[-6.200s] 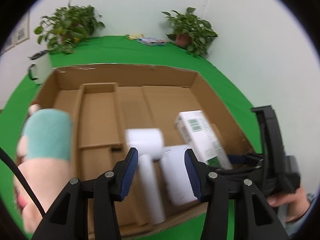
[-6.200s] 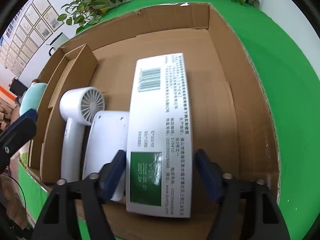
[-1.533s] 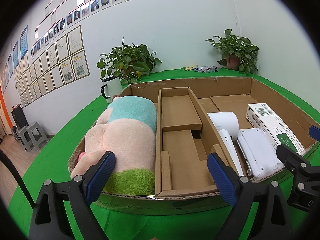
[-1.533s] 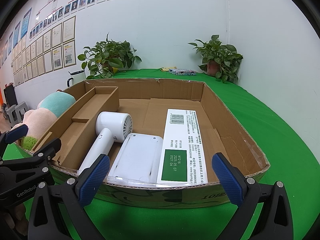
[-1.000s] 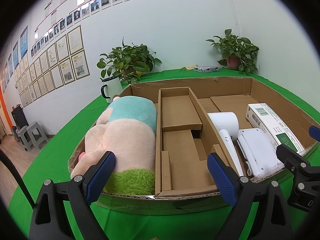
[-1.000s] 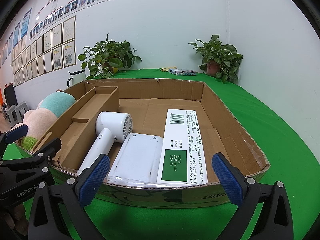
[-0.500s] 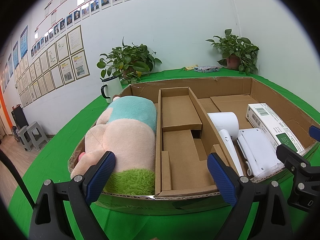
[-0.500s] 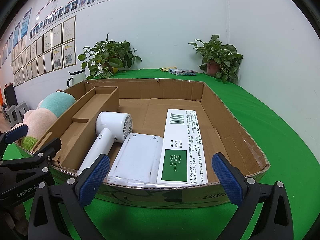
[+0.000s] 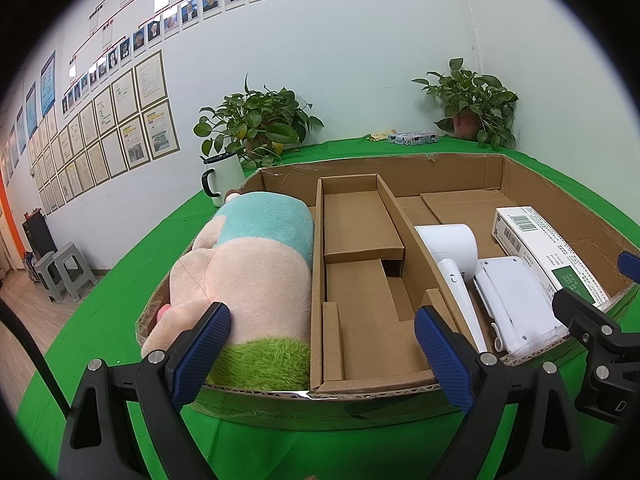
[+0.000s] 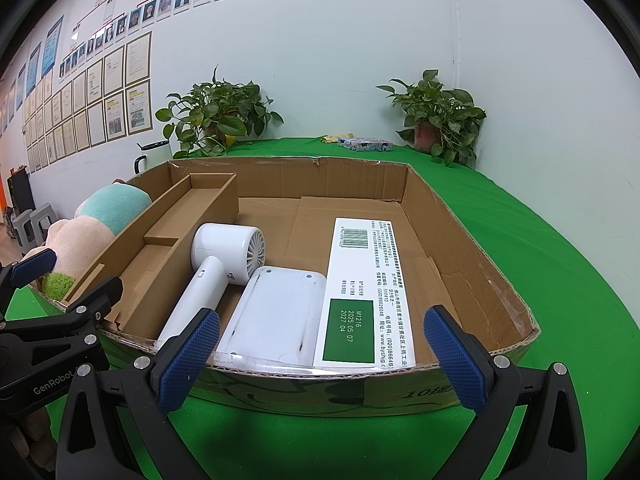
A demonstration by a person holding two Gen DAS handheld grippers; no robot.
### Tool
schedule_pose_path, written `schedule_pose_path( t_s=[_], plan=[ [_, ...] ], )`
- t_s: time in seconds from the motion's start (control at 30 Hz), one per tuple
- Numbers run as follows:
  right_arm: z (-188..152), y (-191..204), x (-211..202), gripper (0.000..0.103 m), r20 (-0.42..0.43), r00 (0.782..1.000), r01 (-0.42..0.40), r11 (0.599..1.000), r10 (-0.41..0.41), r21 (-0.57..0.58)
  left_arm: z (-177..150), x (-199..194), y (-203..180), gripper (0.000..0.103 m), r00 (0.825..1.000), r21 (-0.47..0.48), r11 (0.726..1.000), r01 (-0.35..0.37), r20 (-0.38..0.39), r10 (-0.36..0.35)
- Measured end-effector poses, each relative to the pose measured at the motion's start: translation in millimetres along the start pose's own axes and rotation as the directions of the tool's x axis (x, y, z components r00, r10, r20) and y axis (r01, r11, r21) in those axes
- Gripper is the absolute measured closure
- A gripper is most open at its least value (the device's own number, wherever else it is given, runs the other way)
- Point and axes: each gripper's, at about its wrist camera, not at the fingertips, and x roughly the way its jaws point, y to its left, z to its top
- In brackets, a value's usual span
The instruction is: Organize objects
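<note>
A shallow, open-topped brown cardboard box (image 9: 568,216) (image 10: 460,236) sits on a green cloth-covered table (image 9: 120,280) (image 10: 560,260). A stepped brown cardboard insert (image 9: 360,248) (image 10: 176,232) running front to back divides the box into sections.

Left section: a soft plush toy with a pink body, teal top and green fuzzy base (image 9: 248,268) (image 10: 92,224) lies lengthwise, filling the space between the box's left wall and the insert and rising above the rim.

Middle section: the insert itself, holding nothing.

Right section, three items side by side. A white handheld hair dryer (image 9: 456,268) (image 10: 216,272) lies nearest the insert, barrel toward the far wall and handle toward the near wall. A flat white rectangular plastic device (image 9: 516,300) (image 10: 276,312) lies just beside it. A long white printed carton with a barcode and a green label panel (image 9: 548,248) (image 10: 364,288) lies flat, touching the device's right edge; bare box floor separates it from the right wall.

Behind the box: a white mug with a black handle and lid (image 9: 222,178), two potted green leafy plants (image 9: 256,128) (image 10: 440,116), and a small patterned packet (image 9: 414,138) (image 10: 364,143) near the back wall.

The left gripper (image 9: 320,344) is level before the near wall, facing the insert, its blue-padded fingers (image 9: 200,352) spread wide and grasping nothing. The right gripper (image 10: 320,356) is alongside, facing the right section, likewise spread wide and empty, its fingers (image 10: 454,360) outside the box's near wall.
</note>
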Motion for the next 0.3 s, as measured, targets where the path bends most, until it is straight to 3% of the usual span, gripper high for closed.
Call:
schedule_pose_path(
  t_s=[0.3],
  plan=[
    [0.3, 0.0, -0.9, 0.0, 0.0, 1.0, 0.0, 1.0, 0.0, 0.0, -0.2, 0.5, 0.1, 0.01, 1.0, 0.003, 1.0, -0.003, 0.001, 0.003]
  ],
)
